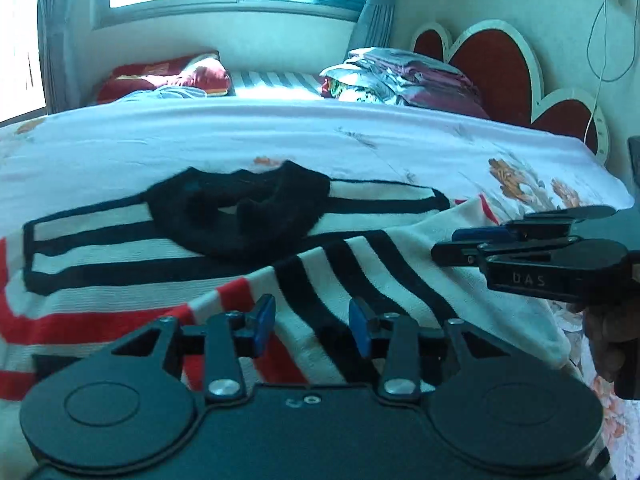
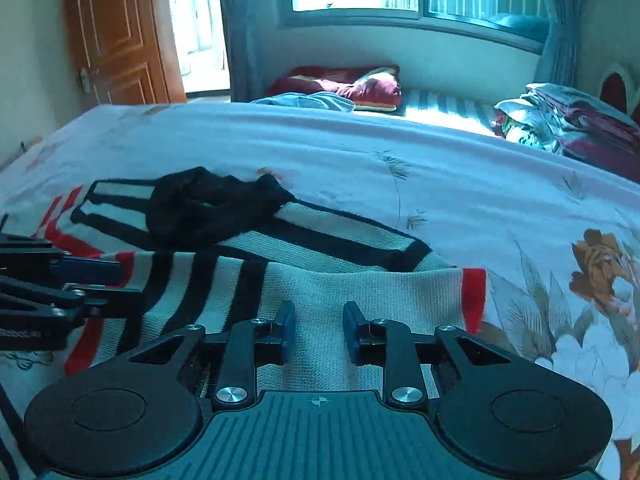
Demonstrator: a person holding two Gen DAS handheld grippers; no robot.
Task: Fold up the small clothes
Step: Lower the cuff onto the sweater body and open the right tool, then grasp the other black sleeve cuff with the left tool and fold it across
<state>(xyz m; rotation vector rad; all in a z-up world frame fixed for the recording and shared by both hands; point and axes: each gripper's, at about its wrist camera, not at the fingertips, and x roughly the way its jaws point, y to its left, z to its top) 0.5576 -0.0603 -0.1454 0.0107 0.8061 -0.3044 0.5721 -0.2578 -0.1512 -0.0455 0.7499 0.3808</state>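
A small knit sweater with white, black and red stripes lies on the bed, its near part folded over. It also shows in the right wrist view. A black collar piece lies bunched on its far part, also seen in the right wrist view. My left gripper is open just above the folded striped part. My right gripper is open above the white knit near the red cuff. The right gripper shows from the side in the left wrist view.
The bed has a white floral sheet. A pile of folded bedding and a red pillow lie at the far side under the window. A red heart-shaped headboard stands at right. A wooden door is far left.
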